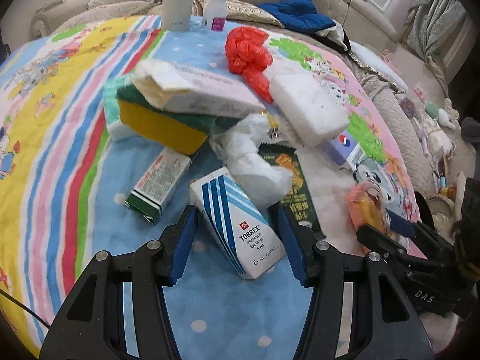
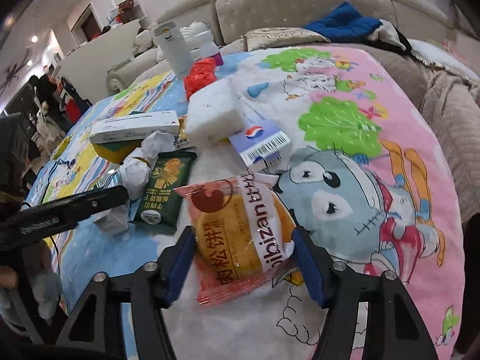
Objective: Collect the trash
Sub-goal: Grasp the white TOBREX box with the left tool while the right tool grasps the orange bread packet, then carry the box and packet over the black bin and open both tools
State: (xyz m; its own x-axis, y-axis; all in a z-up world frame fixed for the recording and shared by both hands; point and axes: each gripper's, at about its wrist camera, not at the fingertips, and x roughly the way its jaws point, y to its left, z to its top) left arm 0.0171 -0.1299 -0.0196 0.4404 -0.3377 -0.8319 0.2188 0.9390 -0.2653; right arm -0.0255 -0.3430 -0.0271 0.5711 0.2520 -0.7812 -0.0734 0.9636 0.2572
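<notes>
Bedspread clutter: your left gripper [image 1: 237, 240] straddles the eye-drop box [image 1: 237, 225], jaws open; right gripper [image 2: 244, 258] seemingly ungripped around the snack packet [image 2: 240, 234]; centre both before squeezing.

Both fisheye views look steeply down along their own fingers, close over a bed's cartoon blanket [image 1: 75, 96]. The 2 share the central litter pile: the green snack packet [image 2: 166, 192] and white foam block [image 1: 309, 108].
</notes>
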